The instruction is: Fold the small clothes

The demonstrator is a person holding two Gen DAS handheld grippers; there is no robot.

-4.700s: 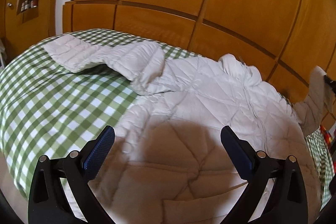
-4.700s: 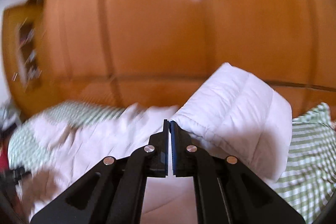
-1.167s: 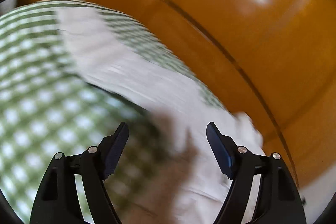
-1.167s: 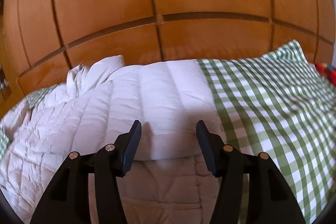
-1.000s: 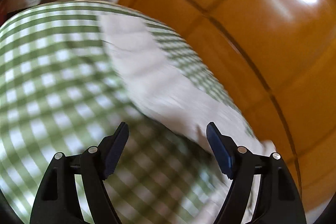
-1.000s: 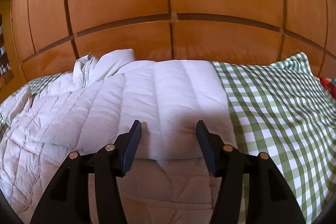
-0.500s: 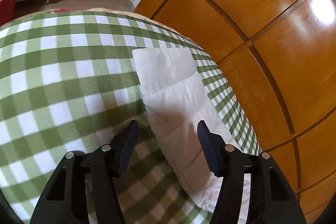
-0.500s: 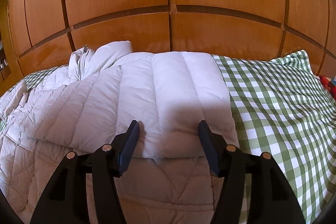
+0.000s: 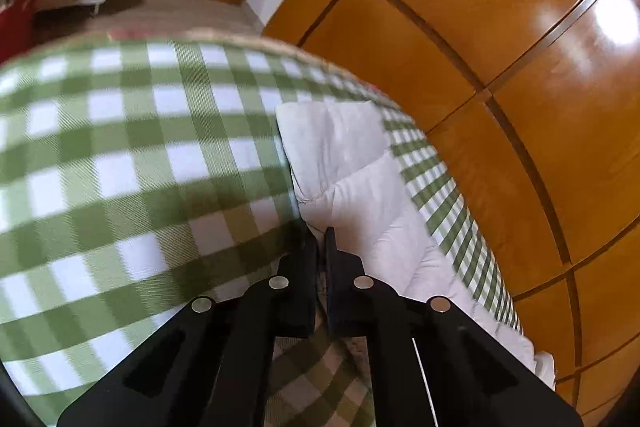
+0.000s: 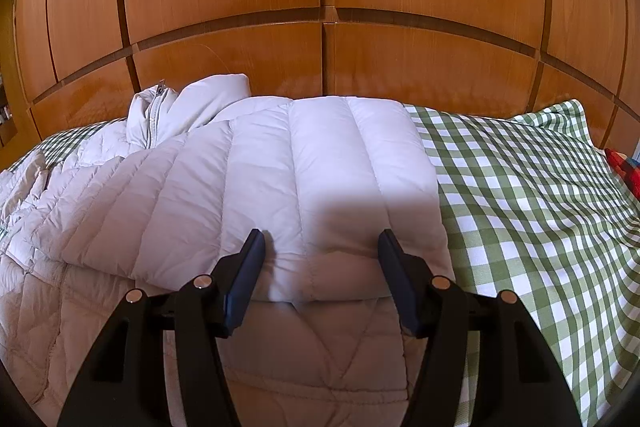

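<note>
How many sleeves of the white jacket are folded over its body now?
1. The right sleeve lies folded across the jacket body, before the open right tool. The left sleeve lies extended on the checked blanket.

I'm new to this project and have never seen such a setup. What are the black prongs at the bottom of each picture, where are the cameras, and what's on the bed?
The prongs are two-finger grippers that a person holds, one in each hand. A wide-angle camera sits on each and looks forward along its fingers, so there is one picture per hand. On the bed lies a green checked blanket with a white quilted jacket on it, one sleeve folded across the body. Wooden wardrobe doors stand behind. The right gripper is open above the folded sleeve, holding nothing. The left gripper is shut on the edge of the other sleeve.
</note>
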